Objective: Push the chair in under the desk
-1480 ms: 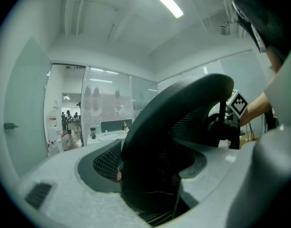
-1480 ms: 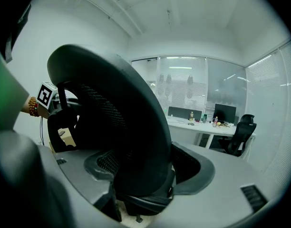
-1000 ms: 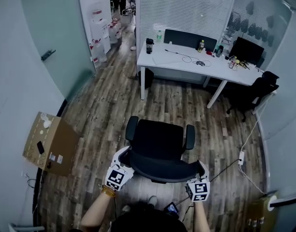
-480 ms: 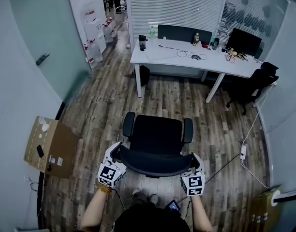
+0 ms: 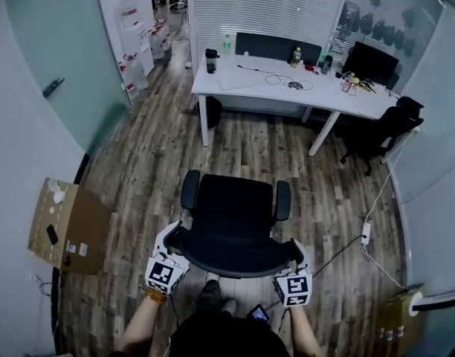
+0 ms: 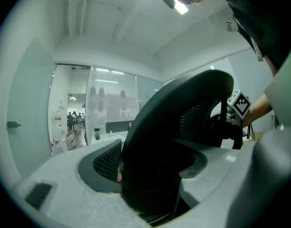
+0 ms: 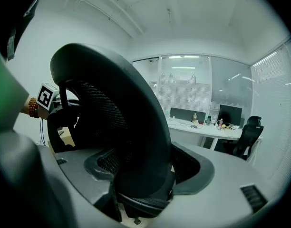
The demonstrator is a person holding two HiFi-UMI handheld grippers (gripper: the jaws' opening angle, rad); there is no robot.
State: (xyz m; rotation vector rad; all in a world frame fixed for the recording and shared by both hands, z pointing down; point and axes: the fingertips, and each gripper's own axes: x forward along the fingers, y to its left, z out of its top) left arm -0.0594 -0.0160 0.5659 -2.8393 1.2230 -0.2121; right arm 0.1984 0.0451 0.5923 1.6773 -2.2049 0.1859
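One spare chair [image 5: 380, 134] at desk [image 5: 246, 82] end; held chair [image 5: 235, 213] well apart.

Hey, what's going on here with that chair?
A person is holding a black office chair by its backrest, with the left claw clamped on the left edge and the right claw on the right edge. The chair stands out in the open on the wooden floor, facing the white desk across the room, and is not yet pushed under it.
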